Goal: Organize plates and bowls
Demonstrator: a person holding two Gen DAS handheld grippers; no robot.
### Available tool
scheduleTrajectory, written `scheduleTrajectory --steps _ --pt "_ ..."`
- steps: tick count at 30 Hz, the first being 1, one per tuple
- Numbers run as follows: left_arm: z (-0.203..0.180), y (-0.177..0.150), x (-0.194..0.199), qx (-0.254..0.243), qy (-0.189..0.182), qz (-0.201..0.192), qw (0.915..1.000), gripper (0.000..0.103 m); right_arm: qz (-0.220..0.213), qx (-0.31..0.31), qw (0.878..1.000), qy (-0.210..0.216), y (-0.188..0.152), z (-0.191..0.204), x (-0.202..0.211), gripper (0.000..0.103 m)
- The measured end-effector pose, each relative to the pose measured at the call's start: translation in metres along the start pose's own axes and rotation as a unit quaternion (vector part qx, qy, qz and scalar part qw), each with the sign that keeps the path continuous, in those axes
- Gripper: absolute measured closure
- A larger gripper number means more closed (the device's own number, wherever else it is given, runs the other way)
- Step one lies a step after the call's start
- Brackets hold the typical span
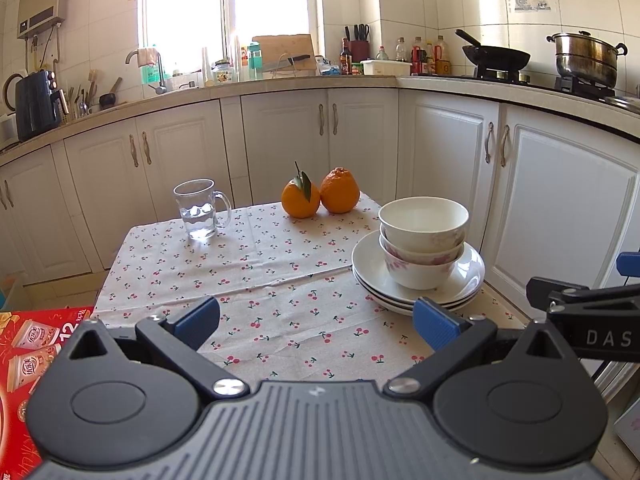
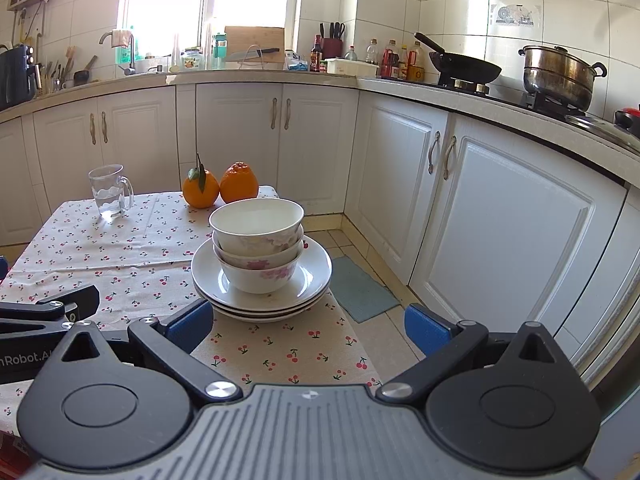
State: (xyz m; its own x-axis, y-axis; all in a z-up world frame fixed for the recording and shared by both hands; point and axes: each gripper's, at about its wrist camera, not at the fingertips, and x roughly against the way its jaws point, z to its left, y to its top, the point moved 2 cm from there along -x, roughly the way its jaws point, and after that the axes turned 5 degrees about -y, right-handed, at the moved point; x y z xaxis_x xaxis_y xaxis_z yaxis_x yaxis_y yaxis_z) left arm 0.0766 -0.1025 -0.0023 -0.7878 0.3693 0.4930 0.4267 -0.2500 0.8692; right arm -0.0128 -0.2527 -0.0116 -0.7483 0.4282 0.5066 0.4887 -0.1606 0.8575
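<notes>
Three white bowls (image 1: 423,240) (image 2: 257,248), the lower ones with pink flowers, are nested on a stack of white plates (image 1: 368,264) (image 2: 316,276) at the right side of the table. My left gripper (image 1: 316,320) is open, low over the near part of the cloth, its right finger just in front of the plates. My right gripper (image 2: 308,326) is open too, right in front of the plate stack and slightly to its right, holding nothing. Each gripper's black body shows at the edge of the other's view.
A glass mug (image 1: 200,210) (image 2: 110,192) with some water and two oranges (image 1: 320,196) (image 2: 220,186) stand at the table's far side on the cherry-print cloth (image 1: 240,280). A red carton (image 1: 28,344) lies left of the table. White cabinets (image 2: 480,220) and a blue floor mat (image 2: 360,288) are to the right.
</notes>
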Motion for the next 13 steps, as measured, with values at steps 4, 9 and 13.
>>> scheduleTrajectory --steps 4,9,13 --pt "0.0005 0.0002 -0.0003 0.000 0.000 -0.001 1.0000 0.001 0.000 0.001 1.000 -0.001 0.0011 -0.0004 0.0000 0.000" --pt "0.0006 0.0005 -0.0003 0.001 -0.001 0.001 1.0000 0.001 0.000 0.001 1.000 -0.001 0.0010 -0.0004 0.0000 0.000" --pt "0.0011 0.0006 -0.0017 0.002 -0.001 0.002 1.0000 0.001 0.000 0.002 1.000 -0.002 0.0021 -0.0003 0.0001 0.000"
